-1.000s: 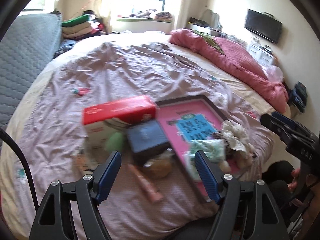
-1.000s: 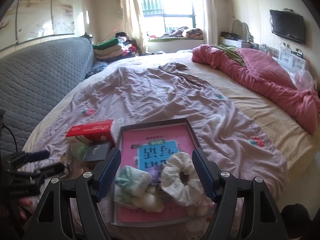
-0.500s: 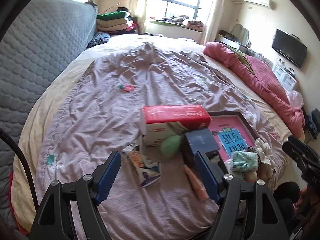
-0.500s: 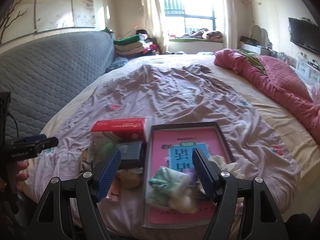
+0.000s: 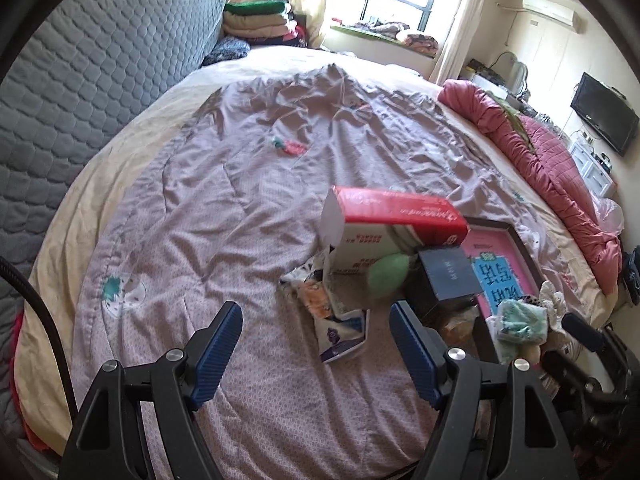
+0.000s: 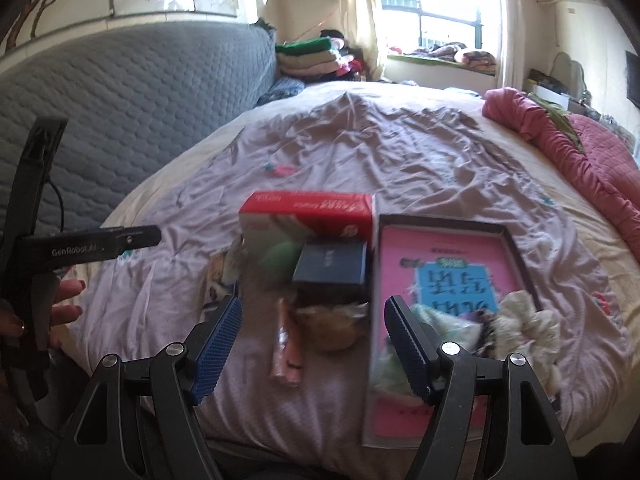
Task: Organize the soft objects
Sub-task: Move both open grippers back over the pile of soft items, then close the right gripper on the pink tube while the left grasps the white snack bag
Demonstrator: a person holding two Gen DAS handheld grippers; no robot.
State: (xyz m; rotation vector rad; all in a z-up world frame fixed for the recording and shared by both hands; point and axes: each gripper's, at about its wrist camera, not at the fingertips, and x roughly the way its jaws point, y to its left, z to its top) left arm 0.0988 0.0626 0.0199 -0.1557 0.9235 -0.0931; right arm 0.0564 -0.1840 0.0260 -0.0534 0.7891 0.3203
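Observation:
A dark-rimmed tray with a pink bottom (image 6: 436, 256) (image 5: 516, 240) lies on the bed. In it sit a mint cloth bundle (image 5: 520, 316) (image 6: 444, 324) and a cream scrunchie (image 6: 528, 320) (image 5: 554, 300). Left of the tray lie a green soft egg (image 5: 388, 272) (image 6: 280, 258), a brownish soft lump (image 6: 332, 326), a pink tube (image 6: 286, 354), a dark box (image 6: 332, 268) (image 5: 448, 276), a red-and-white carton (image 5: 392, 224) (image 6: 308, 218) and a printed packet (image 5: 332, 312). My left gripper (image 5: 316, 356) is open and empty above the packet. My right gripper (image 6: 314, 352) is open and empty above the tube and lump.
The bed has a wrinkled mauve sheet (image 5: 240, 184), a grey quilted headboard (image 5: 80, 80) on the left and a red quilt (image 5: 552, 160) on the right. Folded blankets (image 6: 308, 56) are stacked near the window. The left gripper's body (image 6: 80, 244) shows in the right wrist view.
Both grippers have swung left. The left view now centres on the bare sheet and packet; the right view now centres on the items beside the tray instead of the tray.

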